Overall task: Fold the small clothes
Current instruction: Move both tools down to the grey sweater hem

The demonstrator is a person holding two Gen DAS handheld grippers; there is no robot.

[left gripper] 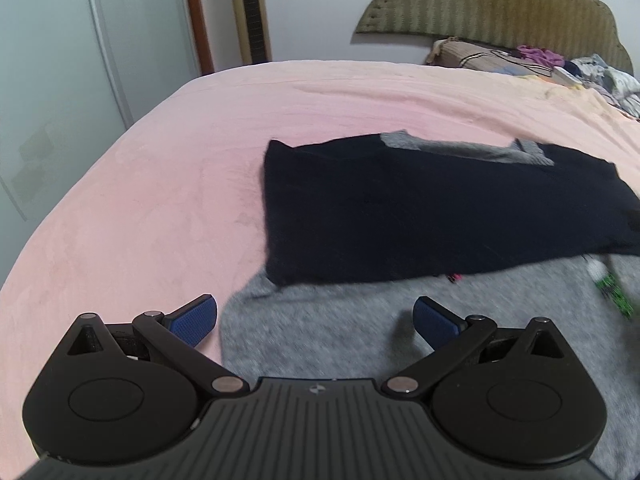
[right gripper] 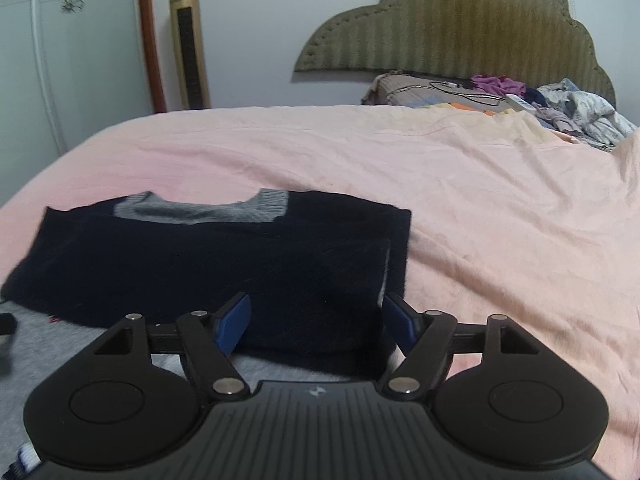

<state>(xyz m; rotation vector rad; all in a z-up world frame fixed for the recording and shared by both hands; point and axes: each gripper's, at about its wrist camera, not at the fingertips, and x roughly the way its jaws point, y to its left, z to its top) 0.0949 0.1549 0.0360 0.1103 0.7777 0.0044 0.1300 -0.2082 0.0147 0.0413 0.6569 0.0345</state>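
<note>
- A small sweater (left gripper: 420, 216) lies flat on a bed covered by a pink blanket (left gripper: 140, 200). It is dark navy above and grey below, with a grey ribbed collar (right gripper: 208, 210) at its far end.
- The navy part shows a folded-in flap along its right side, seen from the right wrist camera, with a thin pale edge running down that fold.
- The left gripper (left gripper: 316, 314) has its jaws spread wide and holds nothing. Its blue pads (left gripper: 198, 318) hover low over the near grey part of the sweater; the left pad sits over the pink blanket just beside the sweater's edge, the right pad over grey knit.
- The right gripper (right gripper: 316, 326) also has its jaws apart, with no cloth pinched. The near right corner of the navy fold lies between its two fingers (right gripper: 234, 322), and neither pad presses on it.
- Whether the fingers touch the fabric beneath them cannot be told from these views.
- A small green and white patch (left gripper: 612, 292) shows on the grey knit at the far right of the left view, blurred.
- Behind the bed stand a padded olive headboard (right gripper: 460, 28), a pile of loose clothes (right gripper: 576, 112) near the pillow, and a tall gold tower fan (right gripper: 190, 44) against the wall.
</note>
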